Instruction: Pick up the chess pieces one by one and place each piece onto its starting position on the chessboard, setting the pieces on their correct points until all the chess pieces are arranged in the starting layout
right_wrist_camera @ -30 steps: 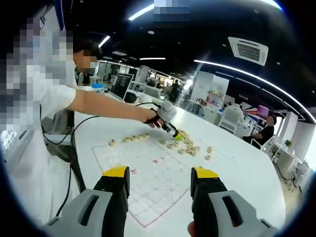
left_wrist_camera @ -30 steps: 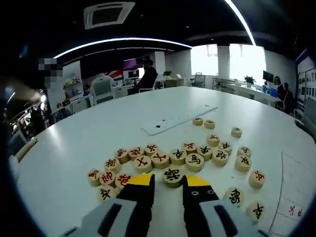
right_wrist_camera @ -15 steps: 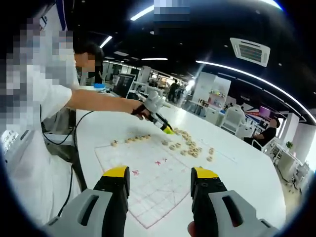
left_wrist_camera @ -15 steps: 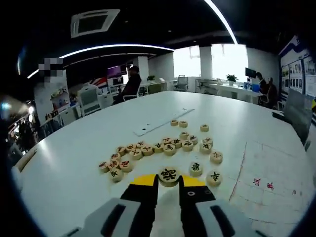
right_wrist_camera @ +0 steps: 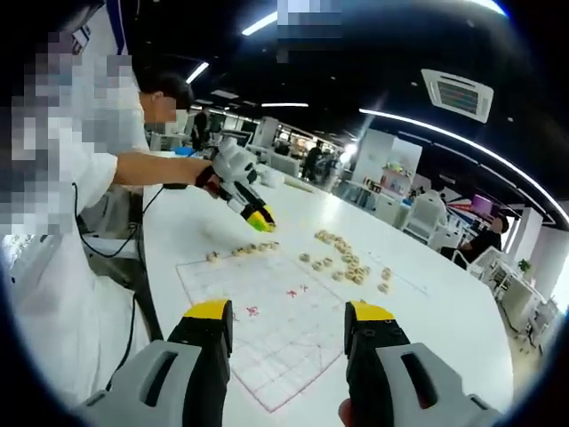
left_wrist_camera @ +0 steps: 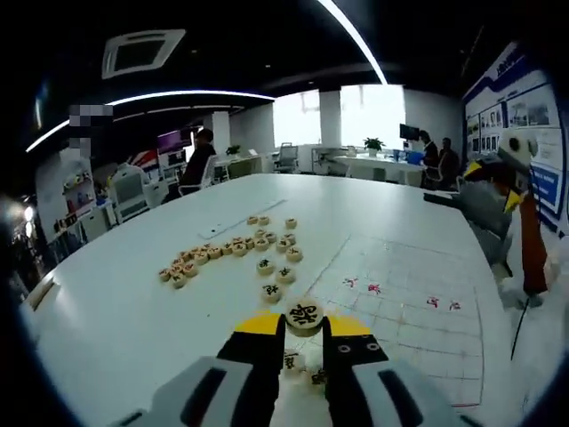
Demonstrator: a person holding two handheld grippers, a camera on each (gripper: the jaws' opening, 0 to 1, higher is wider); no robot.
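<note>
My left gripper (left_wrist_camera: 304, 326) pinches a piece (left_wrist_camera: 304, 314) between its yellow-tipped fingers (left_wrist_camera: 260, 326), held up over the near edge of the board (left_wrist_camera: 409, 311). More pieces (left_wrist_camera: 233, 250) lie scattered on the white desk (left_wrist_camera: 116, 294) to the left of the board, a few just at its edge. My right gripper (right_wrist_camera: 288, 311) hangs above the board's near side, fingers (right_wrist_camera: 210, 311) spread with nothing between. Seen from there, the left gripper sits raised above a row of pieces (right_wrist_camera: 240, 252).

You get dim, fisheye-bent edges; ceiling strip lights (left_wrist_camera: 356, 40) and far windows (left_wrist_camera: 342, 116) ahead of your claw glare.
</note>
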